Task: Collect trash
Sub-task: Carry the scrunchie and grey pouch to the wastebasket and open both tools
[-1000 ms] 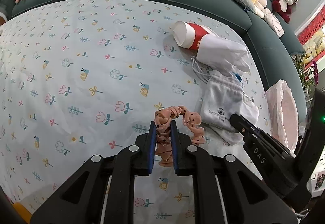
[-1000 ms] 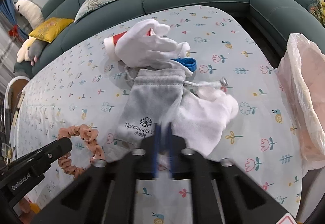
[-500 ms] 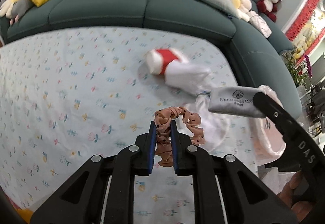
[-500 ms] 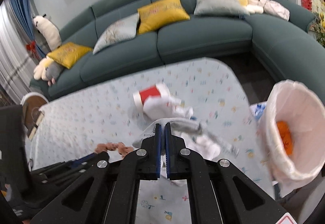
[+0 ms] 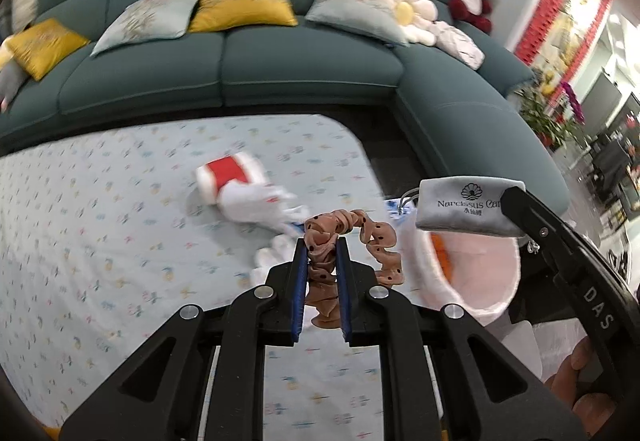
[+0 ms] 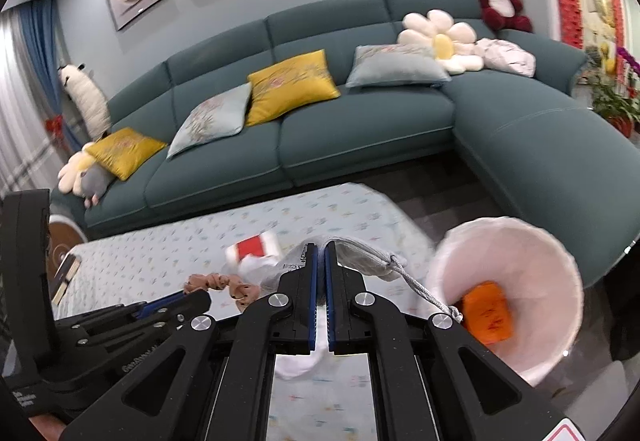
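Observation:
My left gripper [image 5: 322,245] is shut on a pink dotted scrunchie [image 5: 352,231] and holds it in the air above the table. My right gripper [image 6: 321,253] is shut on a grey drawstring pouch [image 6: 360,255], lifted beside the bin; the pouch also shows in the left wrist view [image 5: 460,207]. A pink-lined trash bin [image 6: 532,261] with an orange item [image 6: 486,311] inside stands at the right, off the table edge. A red and white cup [image 5: 226,179] and white gloves [image 5: 256,203] lie on the table.
The table carries a floral cloth [image 5: 100,225]. A teal corner sofa [image 6: 360,137] with cushions and soft toys wraps the far and right sides. A dark floor gap [image 5: 384,149] lies between table and sofa.
Both grippers have risen from the table with their loads. The right gripper has carried the pouch right, toward the bin. The scrunchie is lifted higher.

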Motion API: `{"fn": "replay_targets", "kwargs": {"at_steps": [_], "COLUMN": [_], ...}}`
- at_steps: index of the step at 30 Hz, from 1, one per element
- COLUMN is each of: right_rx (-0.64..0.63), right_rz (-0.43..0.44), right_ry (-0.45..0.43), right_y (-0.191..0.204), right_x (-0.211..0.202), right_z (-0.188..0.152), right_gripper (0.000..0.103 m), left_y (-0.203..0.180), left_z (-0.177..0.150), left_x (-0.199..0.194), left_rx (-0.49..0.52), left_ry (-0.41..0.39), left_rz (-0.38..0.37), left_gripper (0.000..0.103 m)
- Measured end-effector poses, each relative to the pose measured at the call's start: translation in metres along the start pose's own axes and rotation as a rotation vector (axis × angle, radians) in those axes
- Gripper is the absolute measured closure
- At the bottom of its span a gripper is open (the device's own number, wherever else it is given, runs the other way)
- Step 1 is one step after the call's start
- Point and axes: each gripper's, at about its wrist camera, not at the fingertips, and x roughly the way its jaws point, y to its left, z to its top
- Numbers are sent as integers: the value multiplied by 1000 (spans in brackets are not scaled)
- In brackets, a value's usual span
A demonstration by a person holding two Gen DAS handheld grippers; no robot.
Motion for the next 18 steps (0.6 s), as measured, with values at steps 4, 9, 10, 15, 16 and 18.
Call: {"fn": "replay_targets", "kwargs": {"at_steps": [4,9,10,15,16,18], "right_rx": [21,58,71,115,118,129], "right_rz": [-46,-104,-117,-158,-166,-178], "right_ry": [-13,-21,-20,-6,-4,1], "right_y": [-33,-77,-88,-125,-130,-141], "right_x": [-10,-19,-20,-23,-24,-23], "right_z": [3,1,-1,-10,-12,-14], "right_gripper": [99,99,99,99,99,99], "left_y": [-36,-83,-91,-131,-136,-149], "left_z": [5,7,7,3,2,-1], "left_x": [5,16,19,34,36,42], "left_rx": [49,106,115,159,165,181], "left_ry": [5,19,23,41,43,56], "left_rz": [-33,-75,-80,-118,-120,-125], "left_gripper": [90,89,89,89,89,89]}}
